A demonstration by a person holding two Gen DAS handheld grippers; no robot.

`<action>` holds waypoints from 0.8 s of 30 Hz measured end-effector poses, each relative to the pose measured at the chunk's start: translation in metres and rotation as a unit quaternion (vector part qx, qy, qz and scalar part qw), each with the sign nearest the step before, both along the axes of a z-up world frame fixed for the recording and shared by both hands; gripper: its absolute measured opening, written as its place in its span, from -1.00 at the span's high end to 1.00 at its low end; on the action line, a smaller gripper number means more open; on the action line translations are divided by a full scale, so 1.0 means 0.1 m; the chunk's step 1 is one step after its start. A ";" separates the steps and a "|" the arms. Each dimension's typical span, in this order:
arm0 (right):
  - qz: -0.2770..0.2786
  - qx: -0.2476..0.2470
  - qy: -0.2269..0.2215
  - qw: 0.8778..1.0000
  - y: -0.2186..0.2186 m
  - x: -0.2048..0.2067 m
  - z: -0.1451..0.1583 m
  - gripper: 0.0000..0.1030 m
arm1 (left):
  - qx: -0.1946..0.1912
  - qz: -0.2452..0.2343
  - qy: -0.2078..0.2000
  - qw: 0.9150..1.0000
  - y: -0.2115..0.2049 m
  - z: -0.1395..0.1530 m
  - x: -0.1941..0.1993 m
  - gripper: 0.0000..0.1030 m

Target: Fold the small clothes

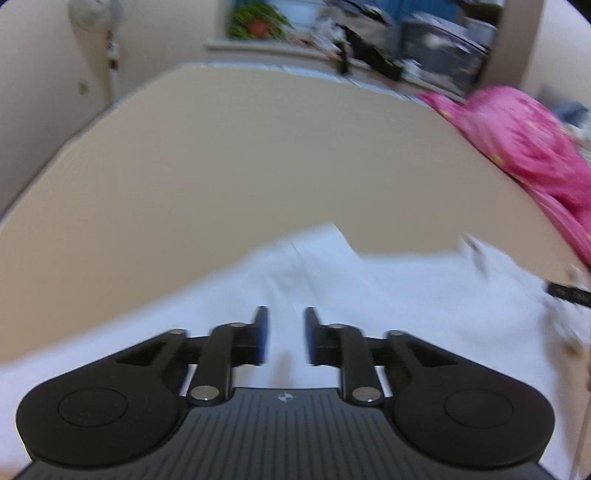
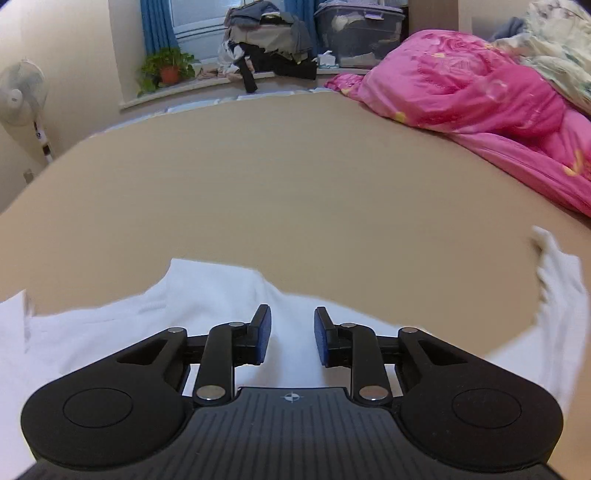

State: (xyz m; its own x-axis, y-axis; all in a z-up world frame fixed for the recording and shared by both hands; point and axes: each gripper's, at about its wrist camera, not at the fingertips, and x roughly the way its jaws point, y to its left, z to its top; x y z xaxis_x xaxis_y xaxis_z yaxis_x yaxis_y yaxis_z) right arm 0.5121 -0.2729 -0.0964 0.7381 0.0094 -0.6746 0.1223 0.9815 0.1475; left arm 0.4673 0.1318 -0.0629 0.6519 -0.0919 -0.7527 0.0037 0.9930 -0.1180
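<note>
While both hover: 2 grippers (image 1: 286,334) (image 2: 291,338) part-open (empty) over white garment (image 1: 332,280) (image 2: 207,295).

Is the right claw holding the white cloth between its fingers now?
No. The right claw stands open above the white cloth, with a clear gap between its blue pads and no fabric pinched.

Soft, even indoor light fills the room, warm on the tan board (image 2: 295,177), with no hard shadows or glare on it. The left wrist view is smeared by motion: beyond the board, the potted plant (image 1: 258,22) and the clutter beside it streak sideways, and the white garment (image 1: 369,280) at the board's near edge loses its outline. The right wrist view is sharper; the pink quilt (image 2: 480,92) at the board's right reads clearly. Both views bow the board's far edge and darken at the corners.
</note>
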 end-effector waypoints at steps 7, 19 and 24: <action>0.030 0.087 0.077 0.993 -0.36 -1.42 0.20 0.16 | -0.039 -0.031 0.089 0.995 -0.17 -0.04 -1.60 0.19; 0.008 0.109 0.183 0.977 -0.39 -3.07 -0.04 0.11 | -0.083 -0.018 0.167 0.982 -0.32 -0.64 -2.97 0.65; 0.011 0.128 0.146 0.981 -0.44 -3.32 0.01 0.81 | -0.045 -0.022 0.124 0.991 -0.18 -0.46 -3.28 1.00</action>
State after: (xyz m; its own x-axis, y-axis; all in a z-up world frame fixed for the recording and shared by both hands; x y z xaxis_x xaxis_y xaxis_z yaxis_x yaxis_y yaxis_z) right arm 0.1799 -0.3169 -0.0955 0.5111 0.2200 -0.8309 0.1755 0.9196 0.3515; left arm 0.1392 0.1133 -0.1094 0.4414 -0.1891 -0.8772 0.0058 0.9781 -0.2079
